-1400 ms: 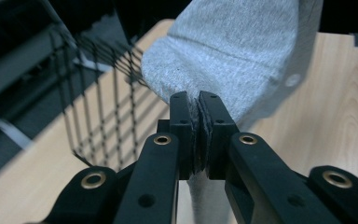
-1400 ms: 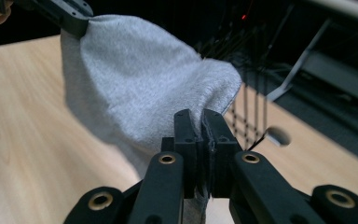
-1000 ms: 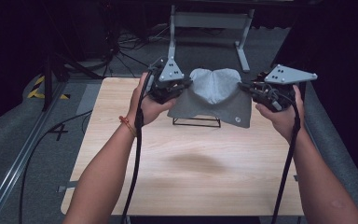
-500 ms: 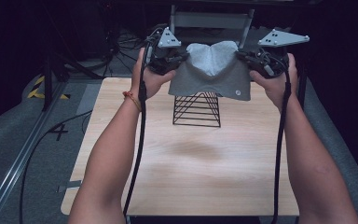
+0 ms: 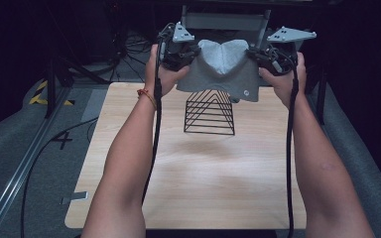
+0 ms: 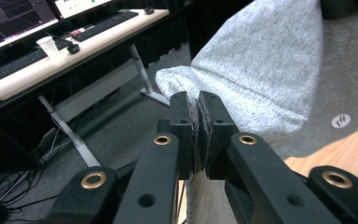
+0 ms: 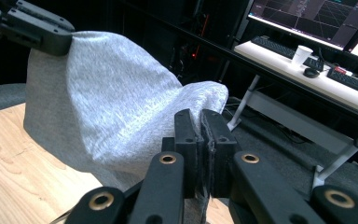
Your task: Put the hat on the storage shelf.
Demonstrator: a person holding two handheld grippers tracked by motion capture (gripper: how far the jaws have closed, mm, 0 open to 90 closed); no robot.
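A grey garment (image 5: 223,69) is held above the far edge of the light wooden counter (image 5: 198,173), pinched by the left claw (image 5: 186,53) and right claw (image 5: 260,55); a black wire rack (image 5: 209,115) is seen beneath, dark room around.

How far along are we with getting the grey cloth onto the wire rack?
Done: the cloth is off the table, pinched at each end by the left gripper and the right gripper. In hand: it hangs above the rack, seemingly clear of it. Left: probably lowering it over the rack and letting go.
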